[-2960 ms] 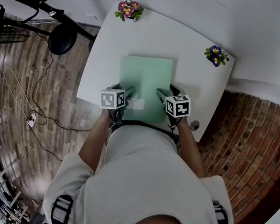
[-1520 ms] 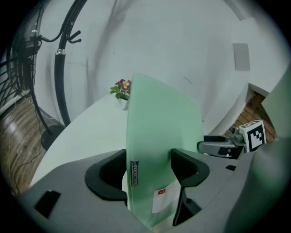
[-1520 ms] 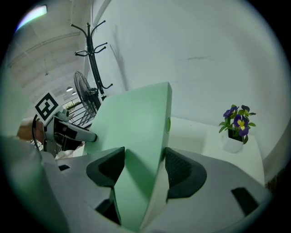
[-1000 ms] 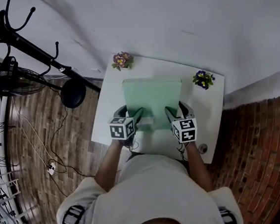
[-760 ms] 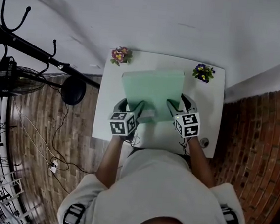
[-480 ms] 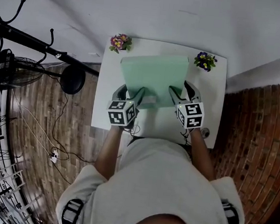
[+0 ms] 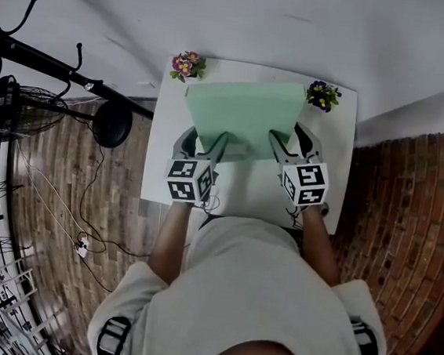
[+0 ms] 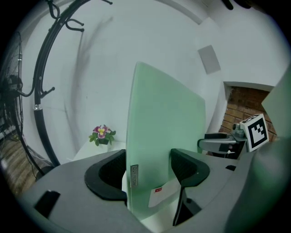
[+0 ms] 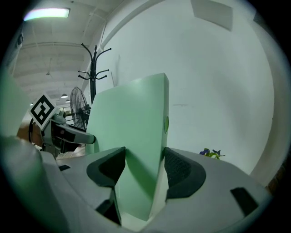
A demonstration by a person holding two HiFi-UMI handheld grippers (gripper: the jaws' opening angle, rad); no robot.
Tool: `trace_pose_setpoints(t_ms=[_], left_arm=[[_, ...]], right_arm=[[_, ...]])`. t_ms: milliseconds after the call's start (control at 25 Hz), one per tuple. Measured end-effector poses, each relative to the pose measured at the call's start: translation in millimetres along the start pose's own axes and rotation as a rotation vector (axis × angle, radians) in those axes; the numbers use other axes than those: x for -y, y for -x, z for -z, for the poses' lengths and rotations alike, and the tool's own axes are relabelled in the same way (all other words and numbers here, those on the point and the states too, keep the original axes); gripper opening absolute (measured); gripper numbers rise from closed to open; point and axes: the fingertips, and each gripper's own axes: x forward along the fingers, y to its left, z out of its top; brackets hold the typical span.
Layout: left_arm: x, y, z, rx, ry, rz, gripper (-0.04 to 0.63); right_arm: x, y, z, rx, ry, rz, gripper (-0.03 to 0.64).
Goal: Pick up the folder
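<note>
1. Left tool (image 8: 148, 164) and right tool (image 9: 141, 166) each clamp the near edge of the folder (image 7: 245, 112), the right's jaws closing tighter; it hangs tilted over the desk (image 7: 334, 173).
2. Uneven hands could twist it loose.
3. Its far edge might clip the flower pots (image 7: 323, 96).

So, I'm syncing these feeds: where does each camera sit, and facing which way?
Head view: on the person's head, looking steeply down at the table and folder; shirt, forearms, left gripper and right gripper show.
Left gripper view: on the left gripper, along its jaws, shut on the folder; right gripper at right.
Right gripper view: on the right gripper, along its jaws, closing on the folder; left gripper at left.
All three share the folder.
</note>
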Motion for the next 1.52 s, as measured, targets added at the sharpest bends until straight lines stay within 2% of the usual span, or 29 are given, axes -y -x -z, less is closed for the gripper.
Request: trace_pose_setpoints(t_ms=[240,600,1120,1520], left_arm=[[9.9,8.2,-25.3,0.077,-0.043,0.013,0.322],[23.8,16.9,-52.8,0.139,-0.119,0.034,0.322],[36.0,34.4,-89.1,0.231,-0.177,0.035,0.322],[42.4,46.4,-104.9,0.275,-0.195,0.029,0.322]], right_arm=[[4.6,14.8,-25.5,0.064,0.025,0.02,0.262],[10.8,34.5,-50.0,0.134,0.039,0.052,0.259],[11.8,53.9,-84.9,0.23,0.093,0.081,0.255],[11.2,65.2,-103.1,0.267,0.102,0.082,0.252]])
